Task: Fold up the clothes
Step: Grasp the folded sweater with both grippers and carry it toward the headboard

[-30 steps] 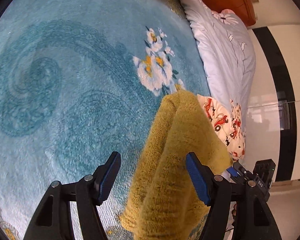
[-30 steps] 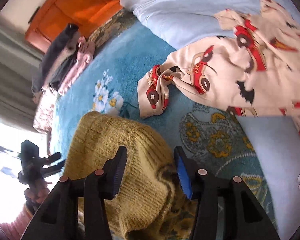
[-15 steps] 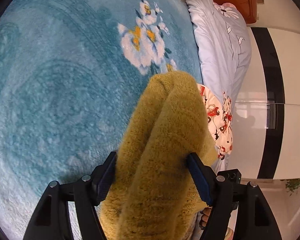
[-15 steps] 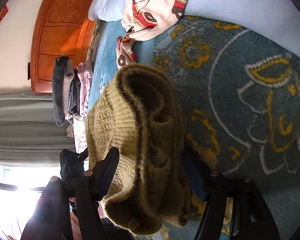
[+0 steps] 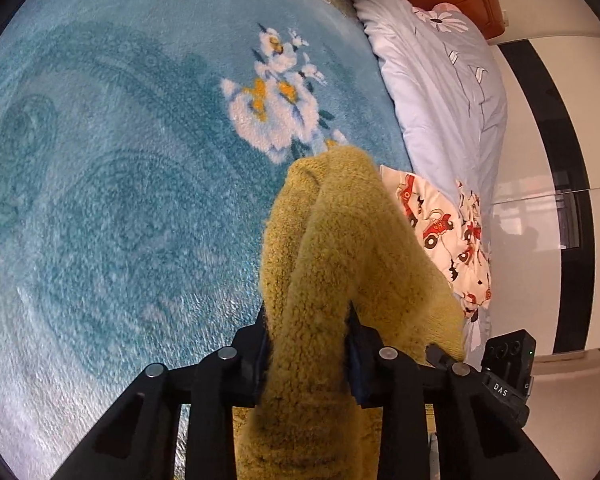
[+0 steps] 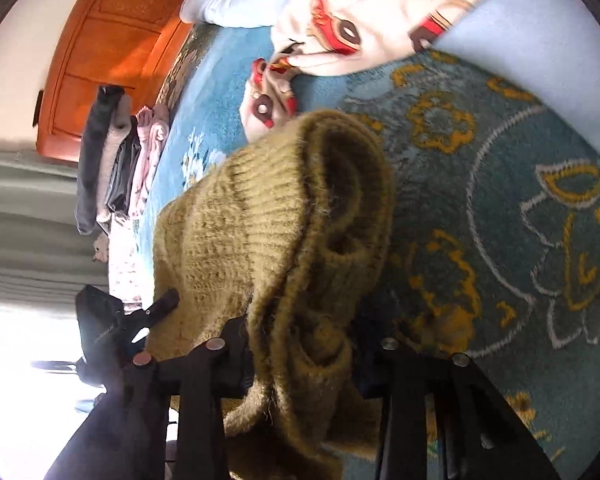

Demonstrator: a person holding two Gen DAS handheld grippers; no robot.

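Note:
A mustard-yellow knitted sweater (image 5: 340, 240) lies bunched in a thick fold on the blue flowered blanket (image 5: 120, 160). My left gripper (image 5: 306, 344) has one end of that fold between its jaws; they are closing and the pads squeeze the knit. In the right wrist view the same sweater (image 6: 260, 220) shows its ribbed side and rolled edge. My right gripper (image 6: 300, 344) is closing on the other end, its pads pressed into the wool. Each gripper appears at the edge of the other's view: the right one (image 5: 504, 368), the left one (image 6: 112, 328).
A cream garment with red car prints (image 5: 440, 232) lies just past the sweater, partly on a pale blue quilt (image 5: 440, 80). A stack of folded clothes (image 6: 116, 160) sits near the orange wooden headboard (image 6: 100, 60). Curtains and a bright window lie to the left.
Both pairs of jaws, wide apart around the sweater before, have come together on it. The right gripper has rolled and dropped lower over the blanket.

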